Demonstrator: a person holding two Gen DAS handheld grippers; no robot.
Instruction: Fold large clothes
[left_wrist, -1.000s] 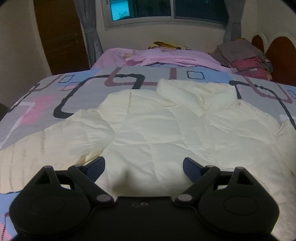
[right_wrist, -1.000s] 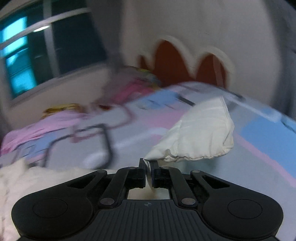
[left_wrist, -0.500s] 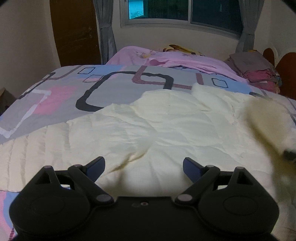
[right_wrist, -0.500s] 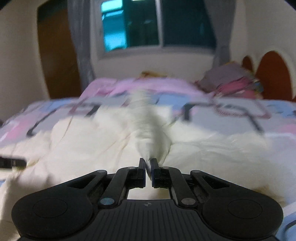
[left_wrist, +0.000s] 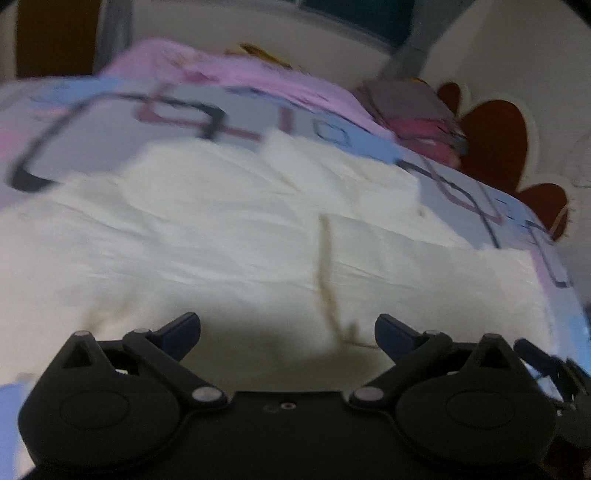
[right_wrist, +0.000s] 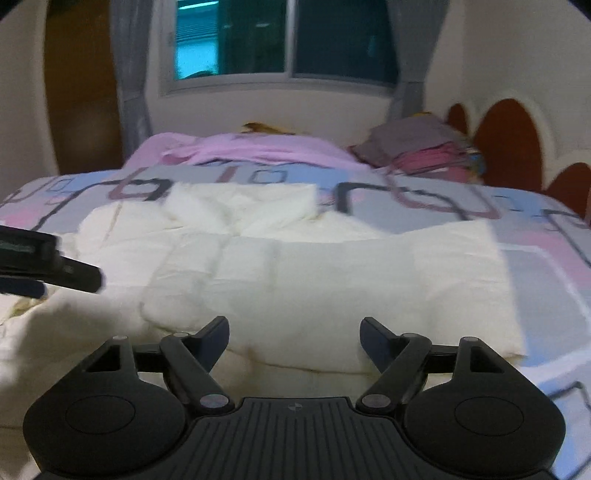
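Left gripper: jaws spread wide, nothing between fingers, pointing level toward far side, low in view. Its dark body also visible at left edge of right wrist view, blurred.

Right gripper: jaws spread wide, holding nothing, pointing toward far side. Part of it shows at right edge of left wrist view, just beside left gripper.

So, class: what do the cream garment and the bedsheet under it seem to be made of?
Cream garment: probably padded, quilted fabric, matte; puffy stitched panels and soft creases show. Bedsheet: likely thin woven cotton or a blend, matte, printed with flat geometric shapes.
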